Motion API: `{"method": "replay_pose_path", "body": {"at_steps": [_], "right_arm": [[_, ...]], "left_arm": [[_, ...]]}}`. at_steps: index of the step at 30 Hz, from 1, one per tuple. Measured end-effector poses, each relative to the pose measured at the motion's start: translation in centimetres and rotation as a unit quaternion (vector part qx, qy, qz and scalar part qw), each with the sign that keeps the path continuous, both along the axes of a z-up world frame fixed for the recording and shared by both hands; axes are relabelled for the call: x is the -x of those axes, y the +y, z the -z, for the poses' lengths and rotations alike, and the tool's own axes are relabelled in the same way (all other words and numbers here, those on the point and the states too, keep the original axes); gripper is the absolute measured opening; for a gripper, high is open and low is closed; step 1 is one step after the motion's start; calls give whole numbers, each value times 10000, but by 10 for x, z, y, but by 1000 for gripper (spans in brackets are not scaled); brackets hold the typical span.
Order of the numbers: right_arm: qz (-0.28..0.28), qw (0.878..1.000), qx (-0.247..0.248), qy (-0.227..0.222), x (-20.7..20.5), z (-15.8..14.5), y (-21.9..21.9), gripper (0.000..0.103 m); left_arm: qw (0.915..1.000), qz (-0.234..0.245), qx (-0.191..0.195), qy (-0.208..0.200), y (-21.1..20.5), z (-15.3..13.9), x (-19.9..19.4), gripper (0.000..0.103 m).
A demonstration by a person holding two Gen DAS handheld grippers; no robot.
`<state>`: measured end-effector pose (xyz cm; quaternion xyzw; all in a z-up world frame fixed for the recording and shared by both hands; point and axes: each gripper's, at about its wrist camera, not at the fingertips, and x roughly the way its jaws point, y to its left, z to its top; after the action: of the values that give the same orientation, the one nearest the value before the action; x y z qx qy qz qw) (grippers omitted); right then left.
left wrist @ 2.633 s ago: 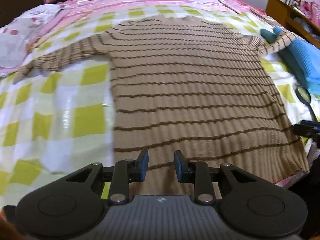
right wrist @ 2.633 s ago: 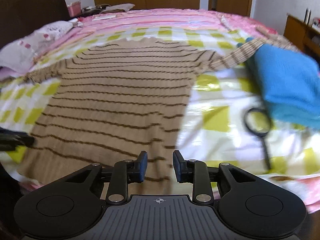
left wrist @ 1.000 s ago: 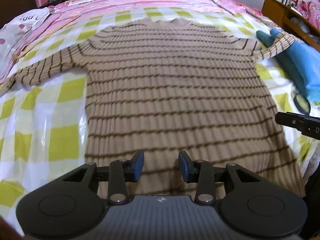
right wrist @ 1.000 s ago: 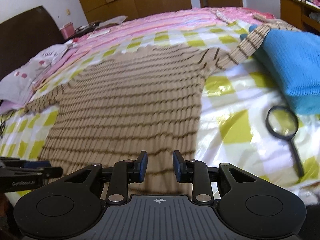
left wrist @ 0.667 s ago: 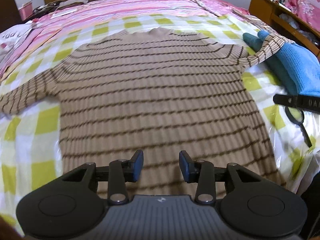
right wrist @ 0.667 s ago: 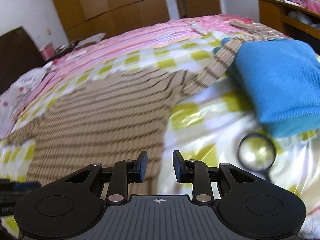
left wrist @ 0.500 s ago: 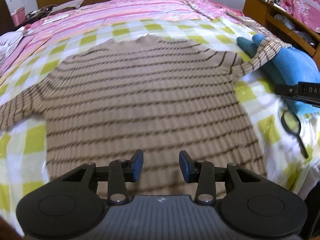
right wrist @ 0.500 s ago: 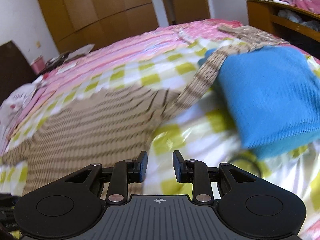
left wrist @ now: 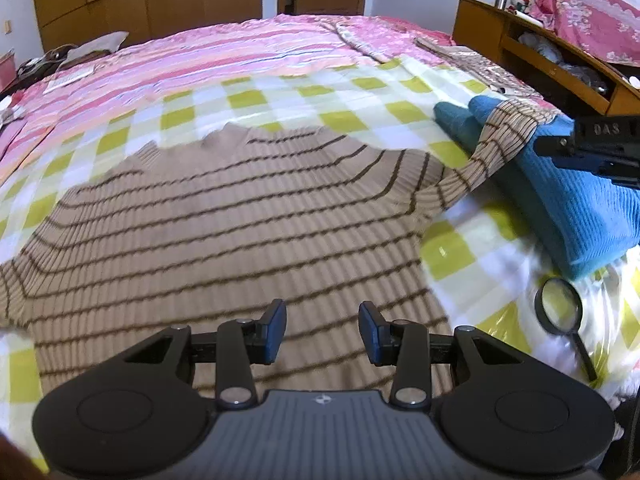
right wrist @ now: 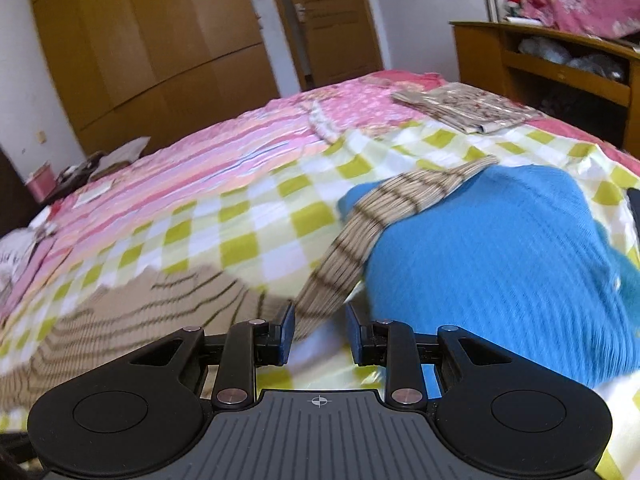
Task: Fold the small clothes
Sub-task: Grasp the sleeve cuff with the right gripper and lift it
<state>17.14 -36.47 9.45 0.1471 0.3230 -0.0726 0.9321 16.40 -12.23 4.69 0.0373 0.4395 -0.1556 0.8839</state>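
Left tongs [left wrist: 322,332], jaws apart, above a striped tan sweater [left wrist: 224,216] spread on the checked bedsheet [left wrist: 280,96], one sleeve [left wrist: 496,148] draped over a blue knit [left wrist: 568,208].

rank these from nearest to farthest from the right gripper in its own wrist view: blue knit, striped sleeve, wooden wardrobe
1. striped sleeve, running up from between the open fingers of the right gripper
2. blue knit, to the right, under the sleeve's end
3. wooden wardrobe, beyond the bed

"DAS" (white letters), on right gripper [left wrist: 600,148]
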Motion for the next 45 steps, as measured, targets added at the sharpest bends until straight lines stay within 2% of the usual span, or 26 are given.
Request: {"method": "replay_pose_path", "body": {"at_steps": [9, 15, 23, 31, 32, 33, 34, 39, 45], "right_arm": [[650, 9955, -663, -168, -29, -5, -56, 28], [1034, 9921, -622, -341, -48, -11, -78, 28], [1611, 9820, -967, -179, -66, 11, -111, 28], [1765, 9775, -1102, -347, -77, 18, -118, 28], [1767, 9774, -1098, -370, -78, 18, -118, 25], [1761, 9778, -1072, -378, -78, 18, -117, 17], [1733, 9786, -1042, -380, -78, 17, -115, 14], [1220, 9863, -908, -631, -72, 1, -87, 10], [-15, 9951, -629, -768, -79, -14, 0, 8]], "left_arm": [[9999, 77, 70, -54, -17, -2, -14, 45], [9999, 66, 56, -99, -22, 1, -20, 45], [9999, 66, 73, -60, -23, 9, -22, 45], [9999, -22, 141, 41, -16, 16, -22, 45], [9999, -37, 147, 41, -13, 16, -22, 45], [9999, -58, 157, 40, -11, 16, -21, 45], [9998, -91, 170, 40, -7, 17, -20, 45], [9993, -312, 170, 64, 20, 20, -14, 45], [9970, -757, 123, 120, 67, 29, -7, 45]]}}
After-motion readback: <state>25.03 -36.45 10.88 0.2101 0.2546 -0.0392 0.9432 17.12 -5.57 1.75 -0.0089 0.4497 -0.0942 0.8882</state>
